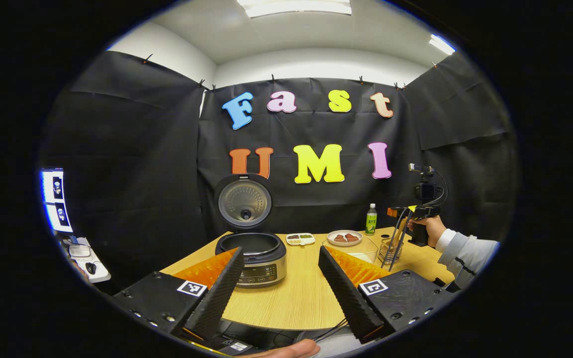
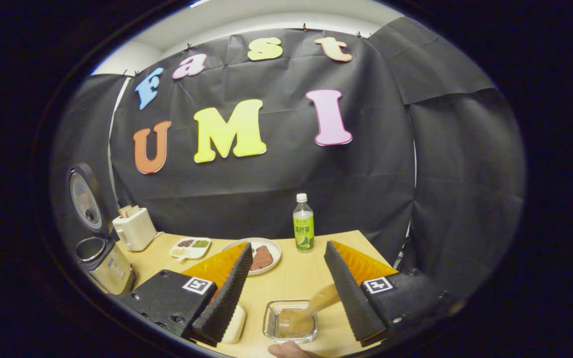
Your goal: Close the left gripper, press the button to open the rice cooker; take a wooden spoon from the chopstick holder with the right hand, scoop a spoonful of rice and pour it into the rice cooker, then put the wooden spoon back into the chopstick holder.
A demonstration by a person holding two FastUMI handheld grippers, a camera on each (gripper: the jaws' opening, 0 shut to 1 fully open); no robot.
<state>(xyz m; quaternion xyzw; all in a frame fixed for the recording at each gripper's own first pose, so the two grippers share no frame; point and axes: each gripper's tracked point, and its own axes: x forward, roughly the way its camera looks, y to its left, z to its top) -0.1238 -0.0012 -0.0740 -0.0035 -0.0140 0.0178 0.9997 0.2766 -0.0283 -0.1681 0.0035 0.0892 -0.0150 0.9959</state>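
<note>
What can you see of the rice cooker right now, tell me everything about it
The rice cooker is a round, silver-bodied pot with a dark rim, standing upright on the wooden table near its left edge. Its lid is swung fully open and stands upright behind the body, showing a metallic inner plate. A dark control panel with small buttons faces front. The inner pot looks dark; its contents cannot be made out. Nothing touches it. In the right gripper view a cream toaster stands beside it.

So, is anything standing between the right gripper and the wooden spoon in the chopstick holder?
Nothing visible does. The right gripper hangs open just over the clear chopstick holder. The wooden spoon, which is blurred, leans up out of it toward one finger.
</note>
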